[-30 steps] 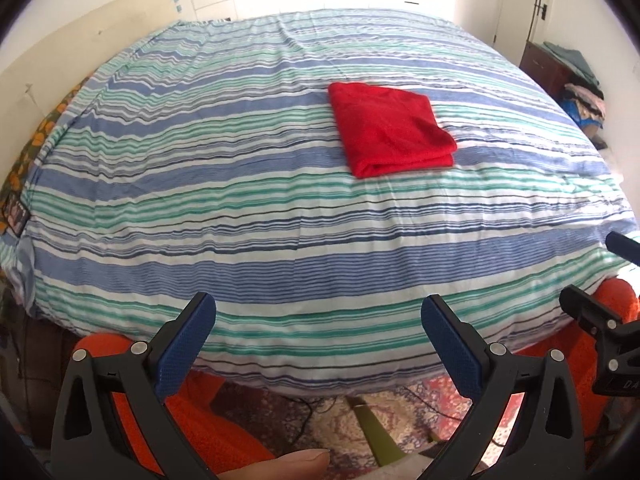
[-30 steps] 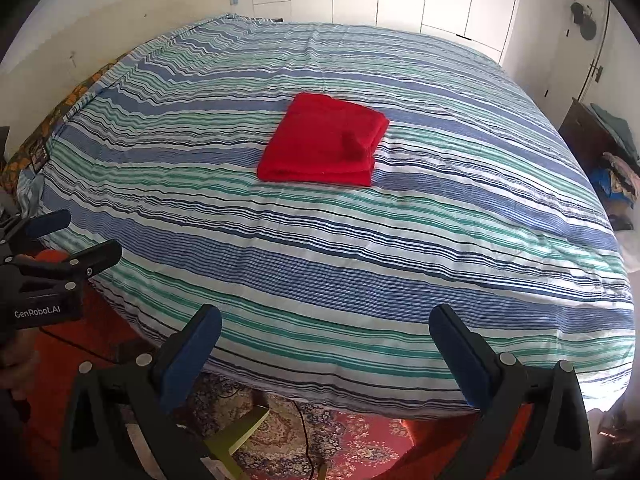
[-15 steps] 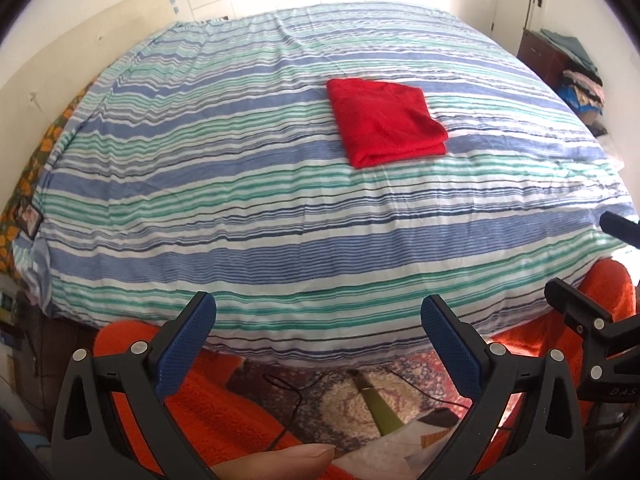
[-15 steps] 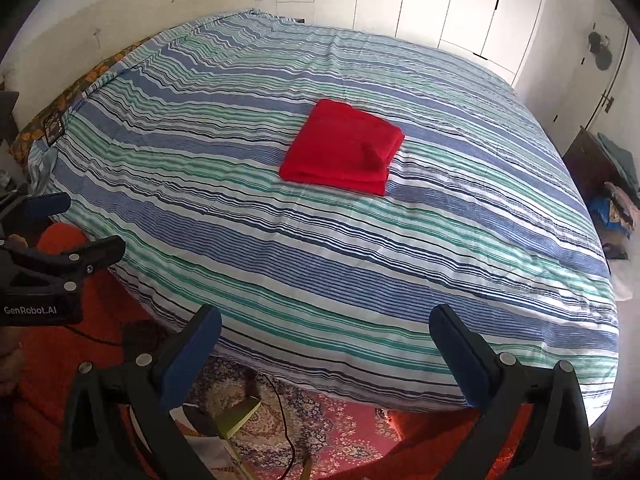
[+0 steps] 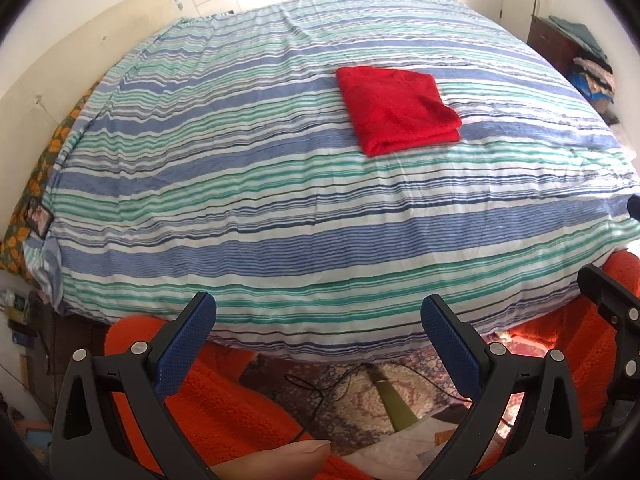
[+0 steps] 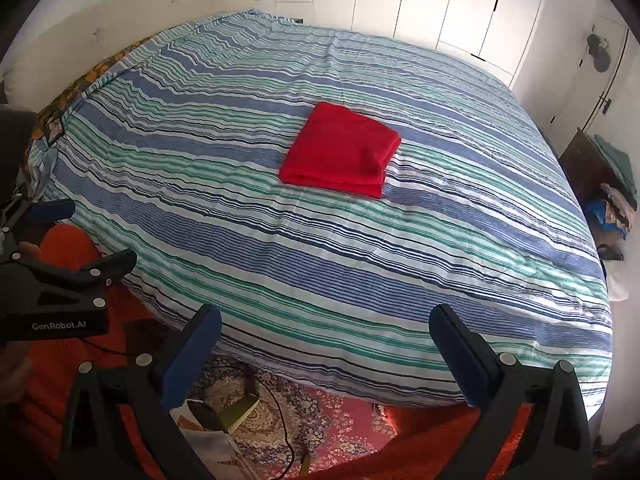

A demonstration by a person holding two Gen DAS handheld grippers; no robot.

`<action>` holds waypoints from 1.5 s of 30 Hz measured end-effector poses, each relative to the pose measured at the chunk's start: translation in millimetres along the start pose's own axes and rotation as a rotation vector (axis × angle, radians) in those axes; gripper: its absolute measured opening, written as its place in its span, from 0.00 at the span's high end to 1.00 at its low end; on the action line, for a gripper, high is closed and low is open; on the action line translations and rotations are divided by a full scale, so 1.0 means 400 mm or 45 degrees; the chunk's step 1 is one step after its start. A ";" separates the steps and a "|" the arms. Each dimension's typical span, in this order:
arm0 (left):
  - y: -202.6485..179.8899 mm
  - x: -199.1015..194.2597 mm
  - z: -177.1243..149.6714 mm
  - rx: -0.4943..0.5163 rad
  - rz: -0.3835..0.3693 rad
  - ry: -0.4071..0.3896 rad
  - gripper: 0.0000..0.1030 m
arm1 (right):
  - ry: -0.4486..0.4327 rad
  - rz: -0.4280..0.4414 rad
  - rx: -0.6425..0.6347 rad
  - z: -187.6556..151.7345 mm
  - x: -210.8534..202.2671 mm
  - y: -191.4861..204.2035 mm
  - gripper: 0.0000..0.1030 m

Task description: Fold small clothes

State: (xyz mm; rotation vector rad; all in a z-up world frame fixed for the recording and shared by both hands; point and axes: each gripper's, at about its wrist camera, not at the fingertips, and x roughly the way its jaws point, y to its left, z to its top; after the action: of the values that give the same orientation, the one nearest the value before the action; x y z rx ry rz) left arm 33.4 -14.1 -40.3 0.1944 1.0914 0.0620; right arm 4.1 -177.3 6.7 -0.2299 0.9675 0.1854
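Folded red cloth (image 5: 396, 110) lay on the bed (image 5: 280, 200); both grippers (image 5: 316, 334) (image 6: 326, 342) gaped wide, empty; only the right view showed the closet doors (image 6: 460, 4)

Both tongs drawn back off the bed (image 6: 360, 260), red cloth (image 6: 340, 150) farther off

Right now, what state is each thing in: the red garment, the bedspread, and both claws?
Red garment: folded into a flat rectangle, lying on the bed, touched by neither claw.
Striped bedspread: spread flat over the bed, lightly wrinkled.
Left claw: open, empty, at the bed's near edge, well short of the garment.
Right claw: open, empty, also back at the bed's near edge.
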 end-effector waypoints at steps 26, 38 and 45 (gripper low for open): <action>-0.003 0.014 0.007 0.020 -0.010 0.069 0.01 | 0.032 0.003 -0.017 0.011 0.006 0.001 0.01; -0.001 -0.001 0.007 0.022 -0.013 0.042 0.01 | 0.008 -0.005 -0.014 0.018 -0.020 -0.006 0.01; 0.003 -0.020 0.011 0.016 -0.014 0.017 0.01 | 0.008 0.003 -0.016 0.018 -0.021 -0.006 0.01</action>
State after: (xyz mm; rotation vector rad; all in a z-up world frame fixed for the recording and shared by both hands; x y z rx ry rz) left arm 33.8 -14.7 -31.1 0.1994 1.1065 0.0466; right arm 5.9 -177.9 17.7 -0.2410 0.9729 0.1934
